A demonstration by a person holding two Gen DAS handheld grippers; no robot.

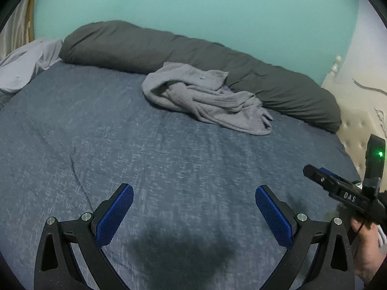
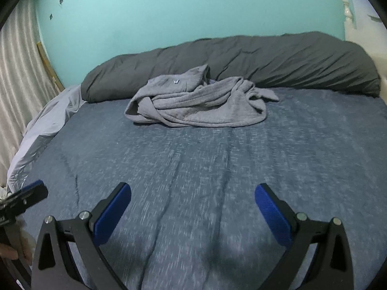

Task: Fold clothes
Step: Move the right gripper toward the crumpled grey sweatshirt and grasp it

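Heathered blue bedsheet (image 2: pixel 193 169) under crumpled grey fleece garment (image 2: pixel 198 101).

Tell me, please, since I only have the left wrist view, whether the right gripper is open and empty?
Observer: Yes. The right wrist view shows the right gripper wide open, with only the blue bedsheet between its fingers.
Operator: Thank you. Where does the grey garment sit for that gripper?
Observer: The crumpled grey garment lies straight ahead of it, near the middle of that view, with its far edge against the dark grey duvet.
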